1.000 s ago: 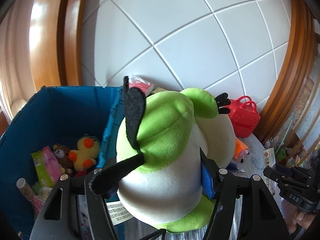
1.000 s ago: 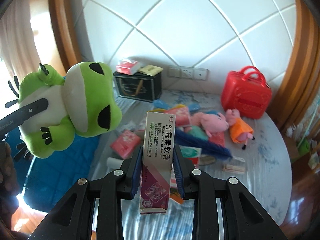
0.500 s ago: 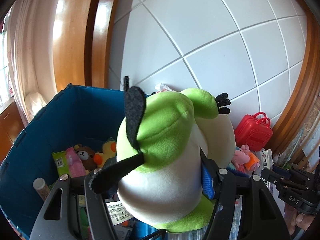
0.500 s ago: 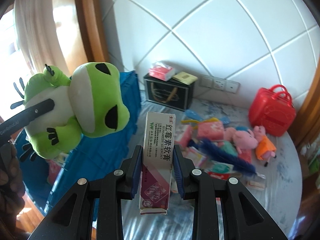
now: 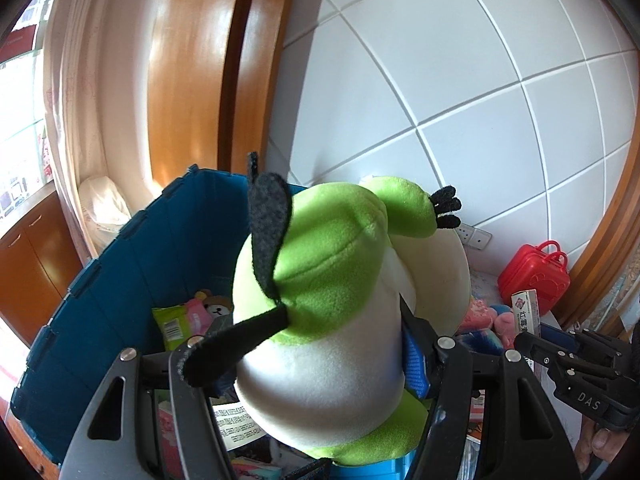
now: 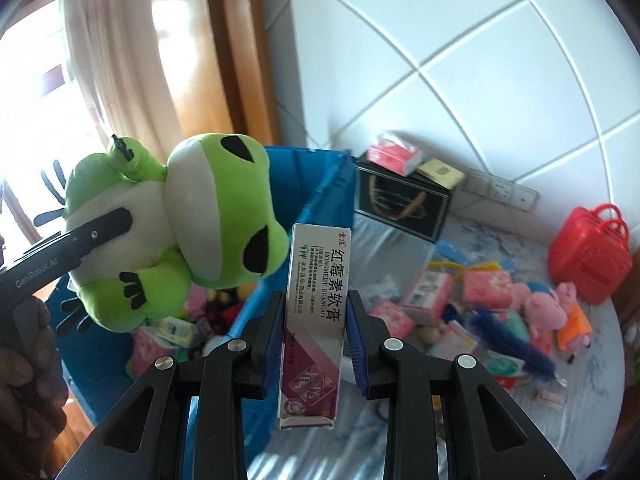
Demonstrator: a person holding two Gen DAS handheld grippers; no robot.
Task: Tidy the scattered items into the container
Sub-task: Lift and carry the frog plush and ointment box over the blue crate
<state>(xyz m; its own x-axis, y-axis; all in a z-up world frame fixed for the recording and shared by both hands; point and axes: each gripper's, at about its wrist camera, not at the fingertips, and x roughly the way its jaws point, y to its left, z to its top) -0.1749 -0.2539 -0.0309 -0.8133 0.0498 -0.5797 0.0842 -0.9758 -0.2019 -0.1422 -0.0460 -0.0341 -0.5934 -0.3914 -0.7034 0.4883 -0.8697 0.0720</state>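
Partly, the frog plush [image 5: 340, 300] hides the blue bin [image 5: 120, 280].

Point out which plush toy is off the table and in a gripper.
The green frog plush, clamped by the left gripper above the blue bin. The pink pig plushes lie on the table by the red case.

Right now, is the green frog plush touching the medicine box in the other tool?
Apart. The right wrist view shows blue bin wall in the gap between the green frog plush and the medicine box; each sits in its own tool.
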